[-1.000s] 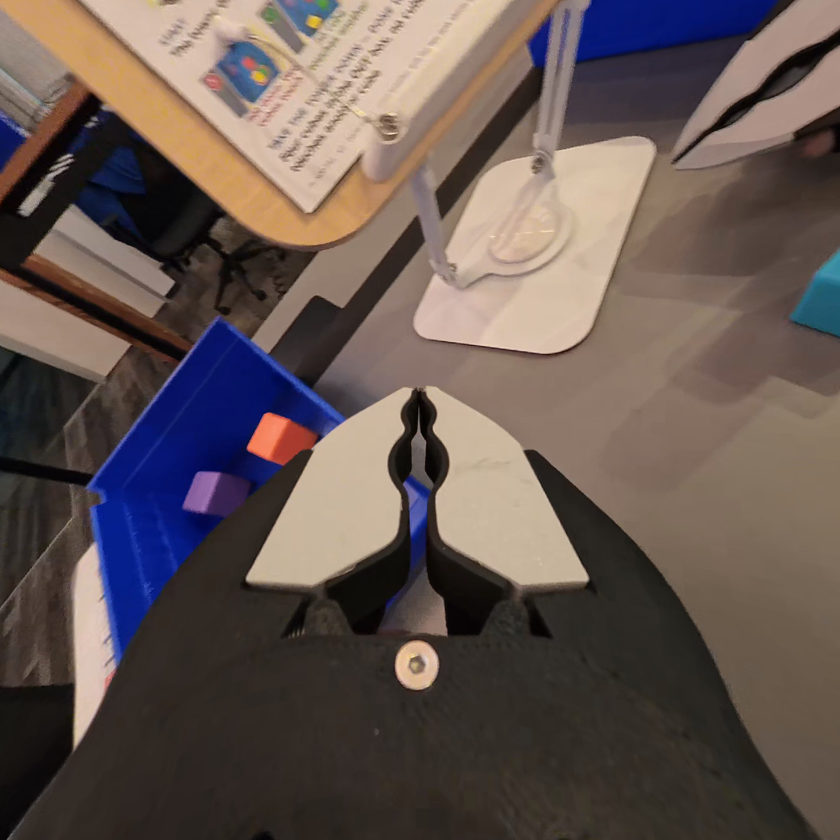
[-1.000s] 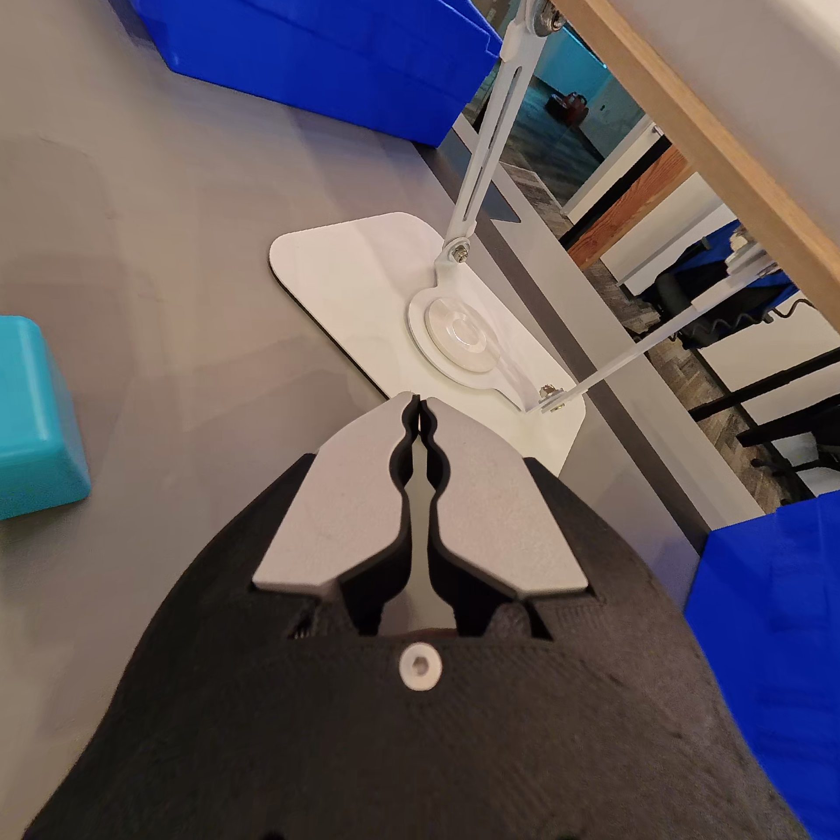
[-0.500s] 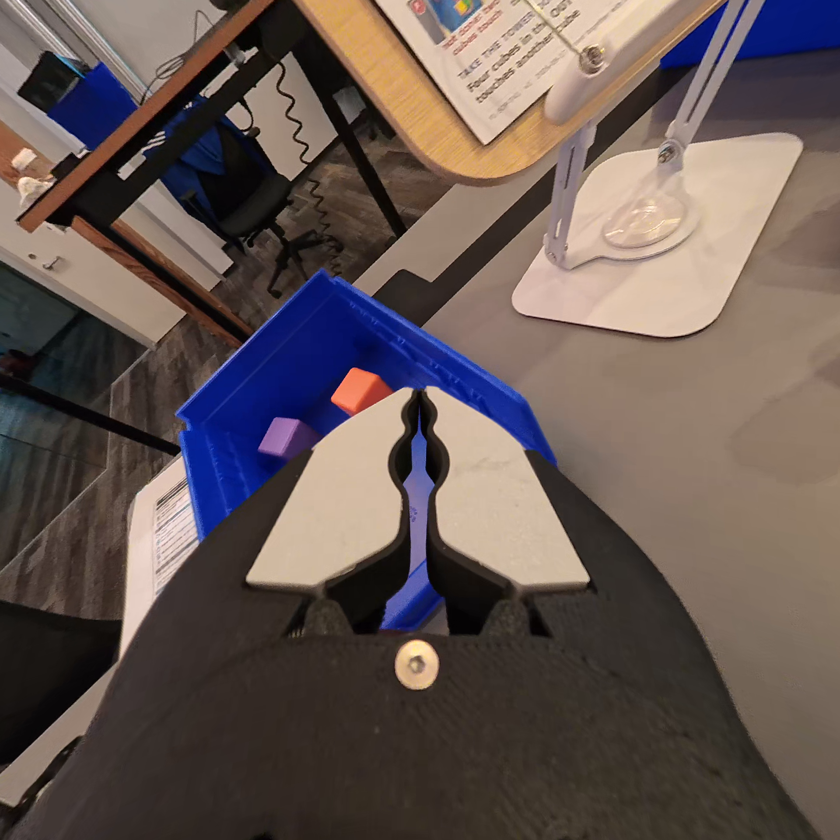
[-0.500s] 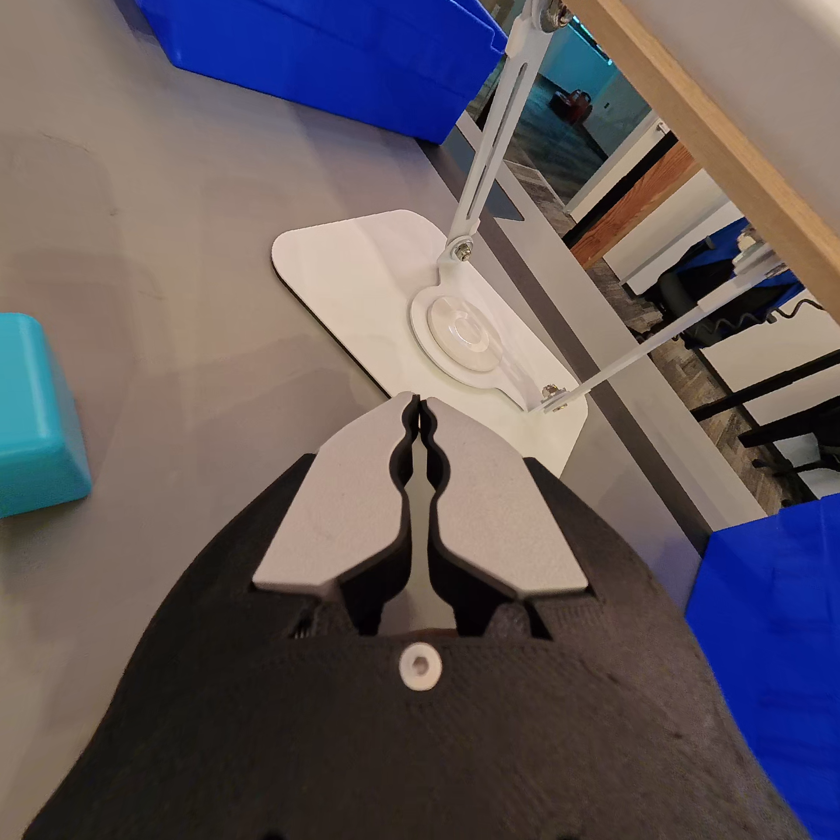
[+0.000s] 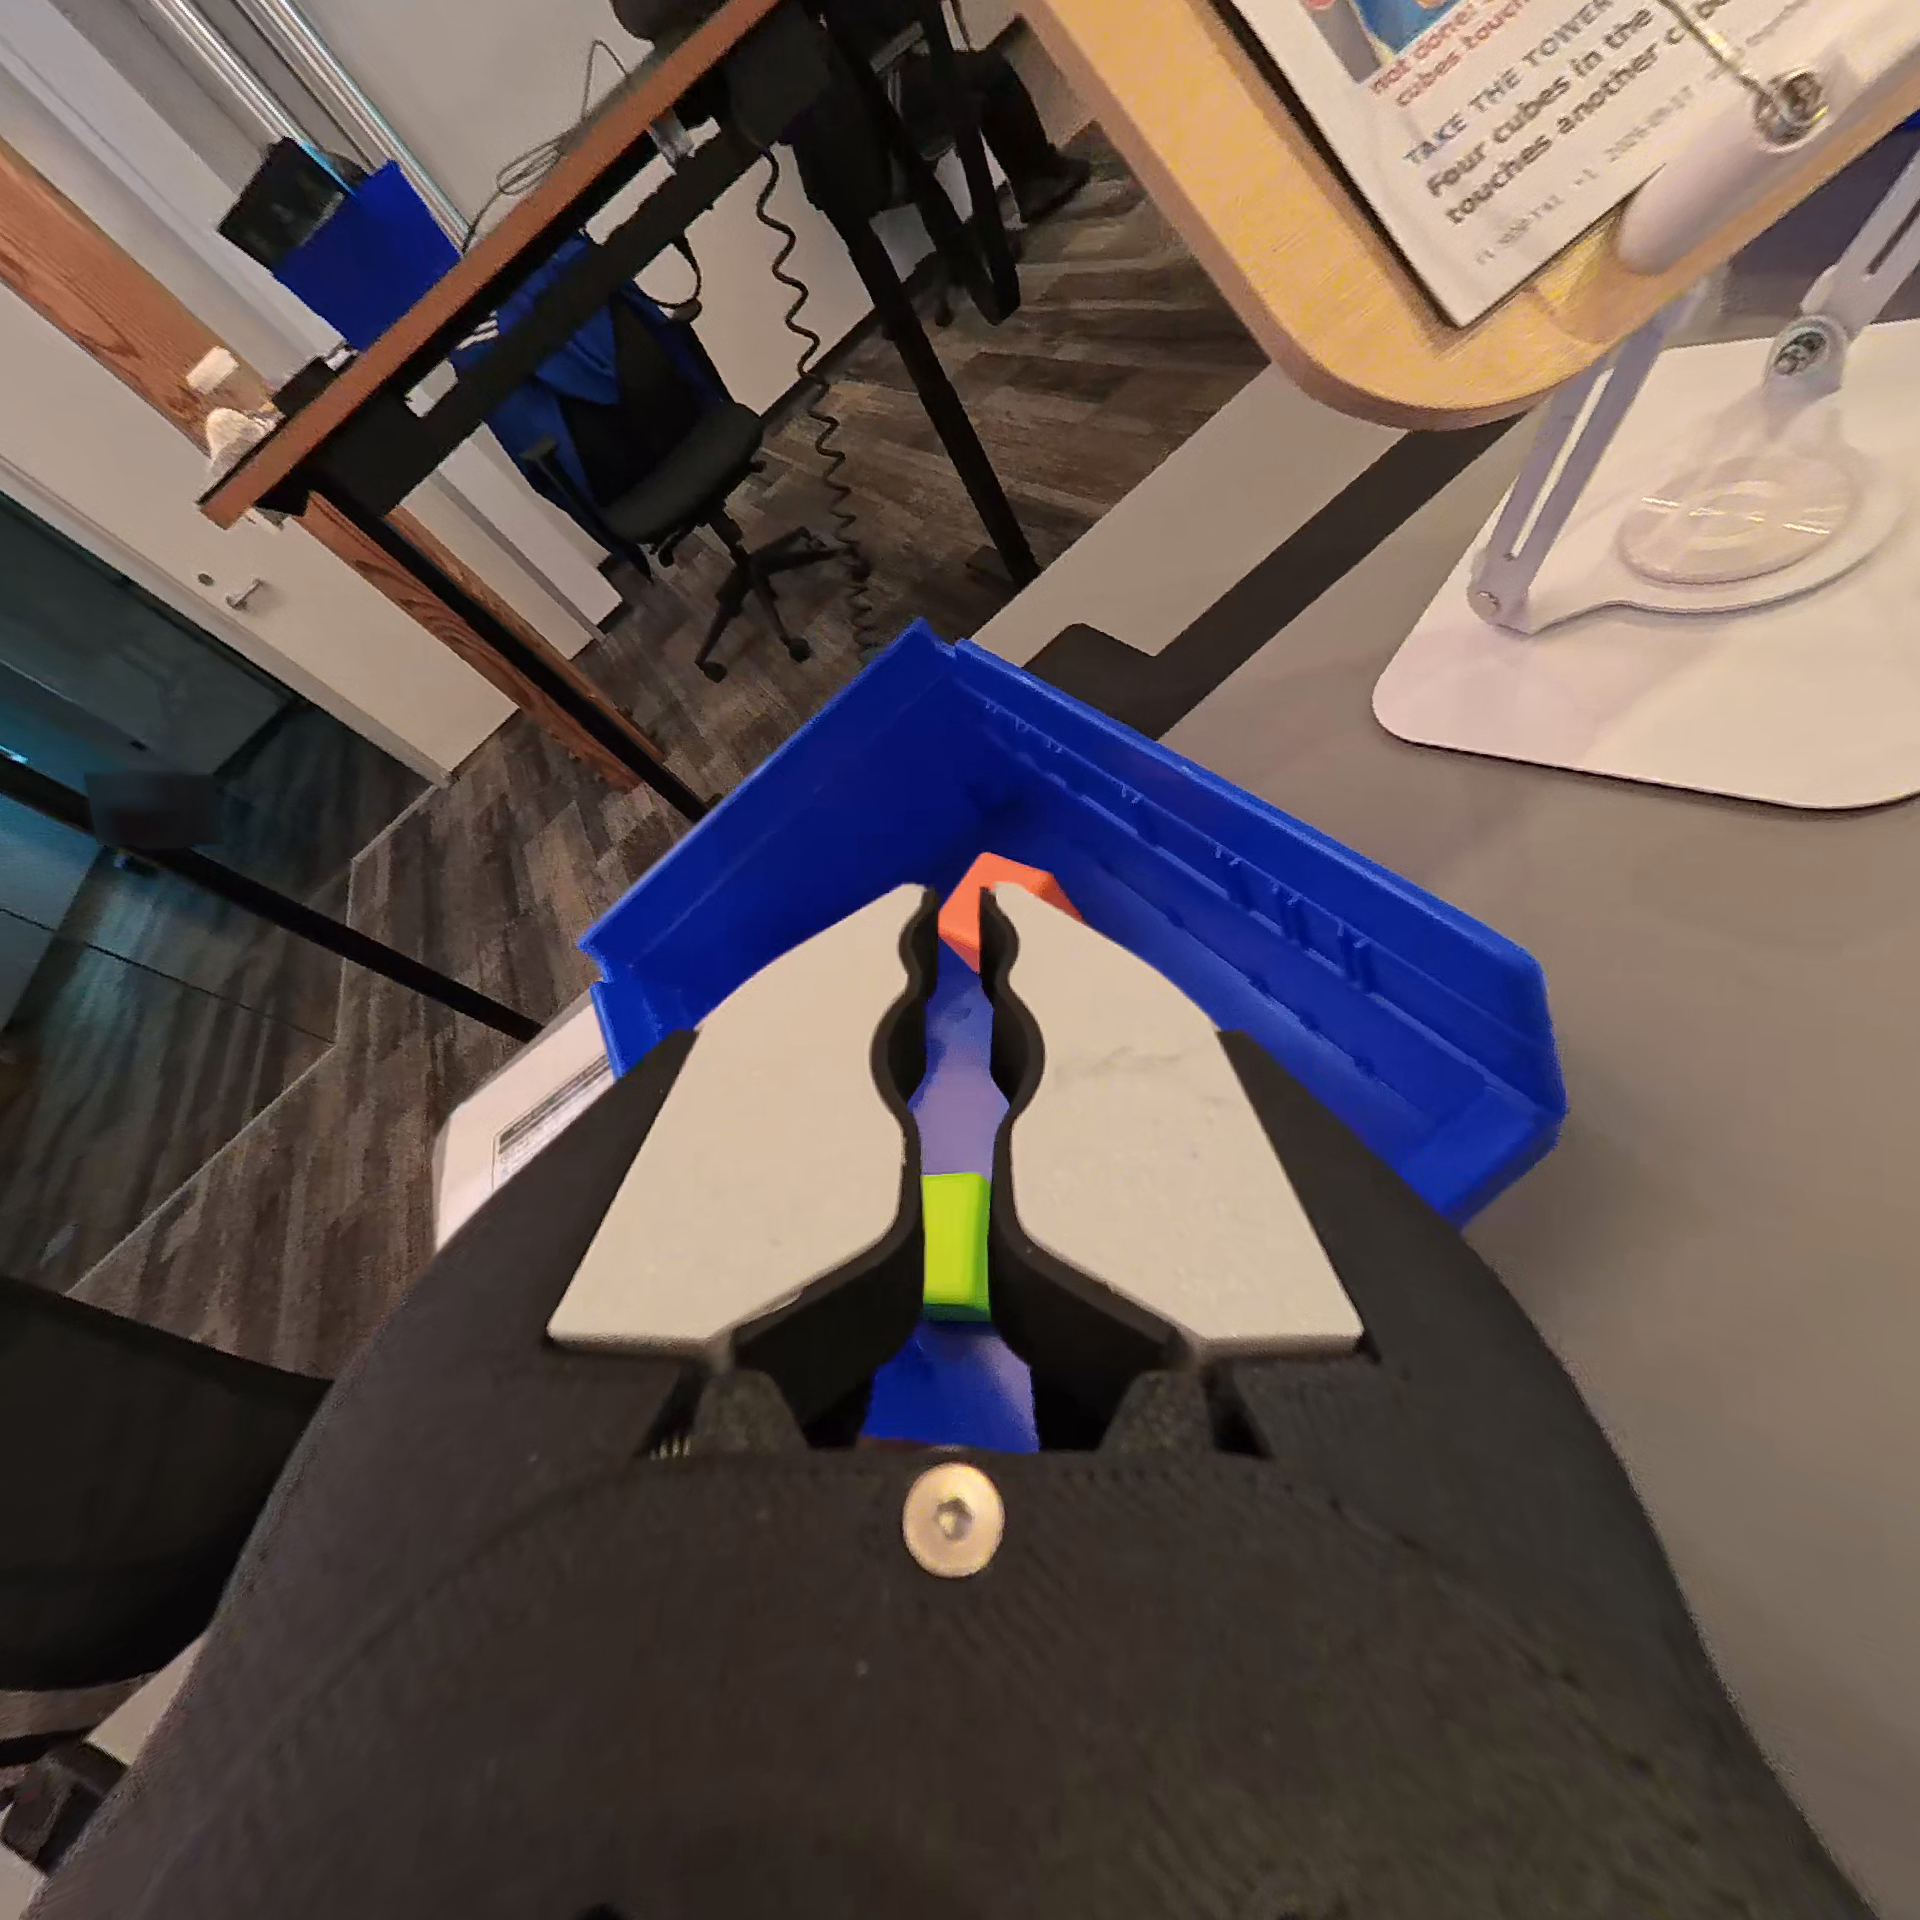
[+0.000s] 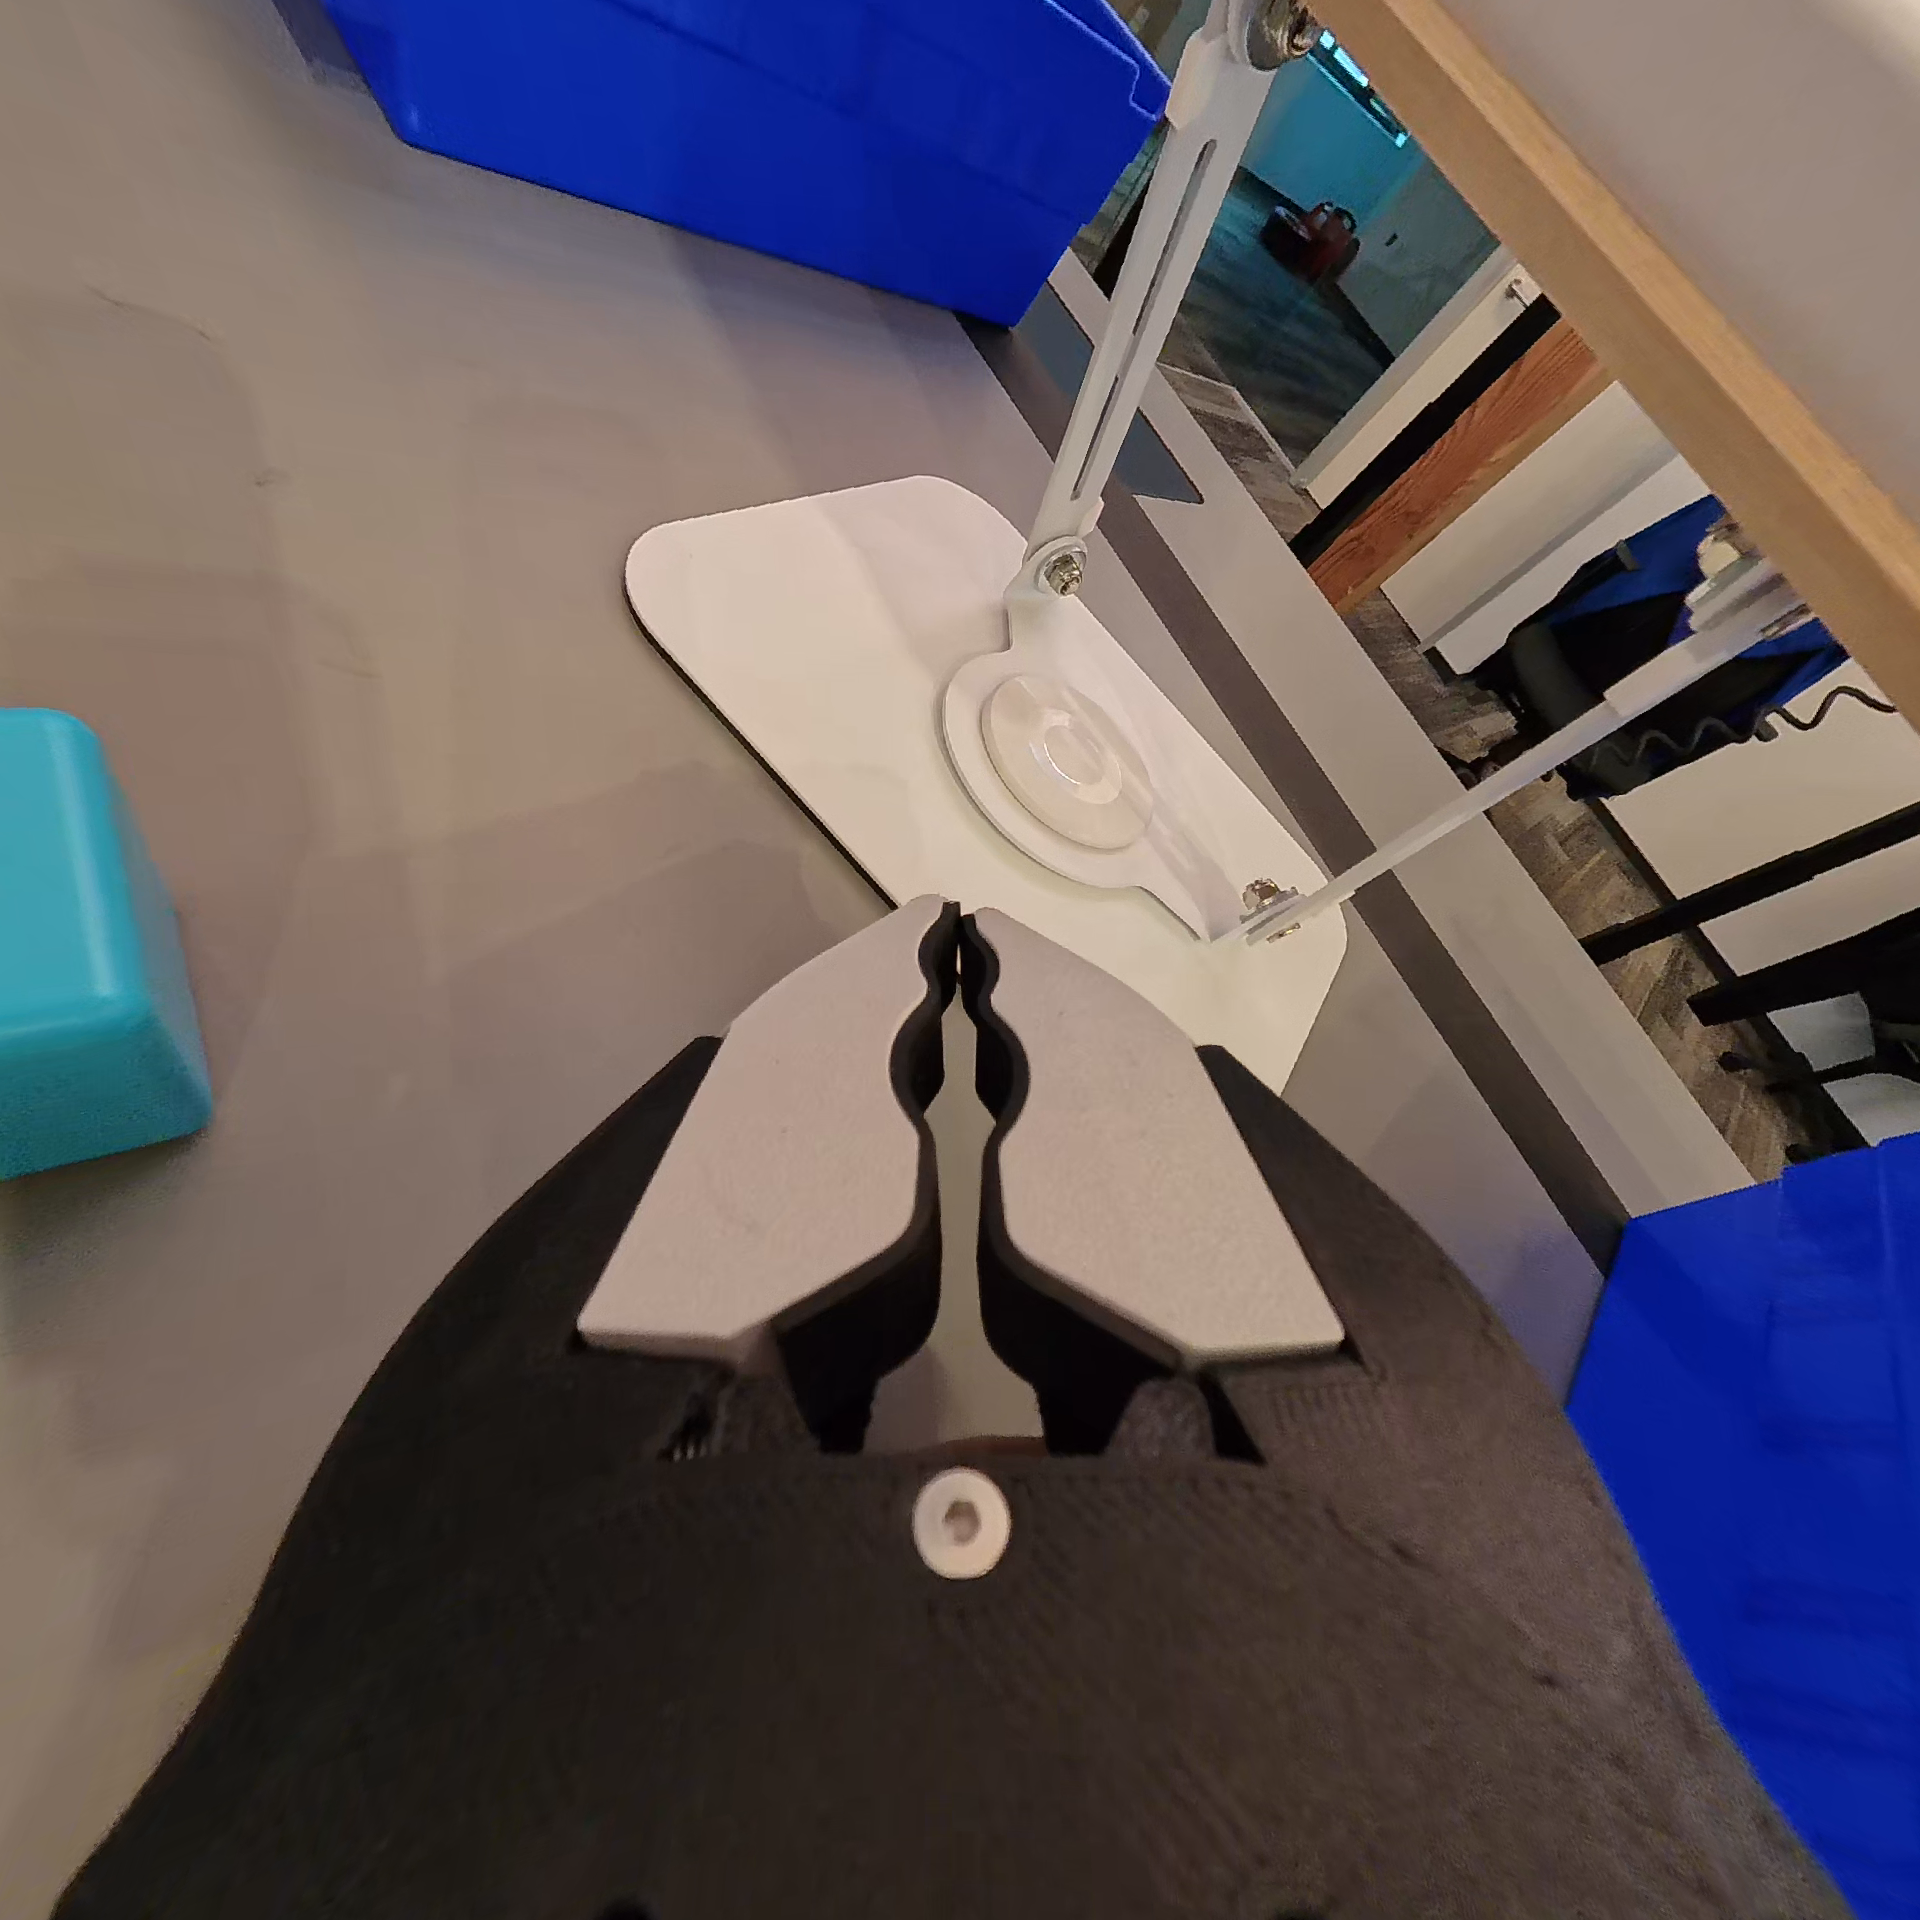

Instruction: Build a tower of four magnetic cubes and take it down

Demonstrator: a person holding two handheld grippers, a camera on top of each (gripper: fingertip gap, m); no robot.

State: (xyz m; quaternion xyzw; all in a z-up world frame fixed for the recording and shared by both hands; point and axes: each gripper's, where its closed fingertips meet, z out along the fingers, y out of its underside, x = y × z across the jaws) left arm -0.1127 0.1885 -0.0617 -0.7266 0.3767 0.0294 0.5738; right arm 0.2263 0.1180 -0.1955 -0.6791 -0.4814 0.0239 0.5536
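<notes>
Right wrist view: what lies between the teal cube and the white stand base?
Only bare grey tabletop separates the teal cube from the white stand base, seen in the right wrist view.

Both tongs, left (image 5: 954, 906) and right (image 6: 958, 914), look alike: a rough matte black body, two flat grey fingers (image 5: 769, 1122) with wavy black inner edges, one silver hex screw (image 5: 953, 1523) at the centre

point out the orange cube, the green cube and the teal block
orange cube (image 5: 1006, 889): left wrist view, its top face beyond the tong tips
green cube (image 5: 954, 1242): left wrist view, strip showing between the tongs
teal block (image 6: 73, 935): right wrist view, its top face
</notes>
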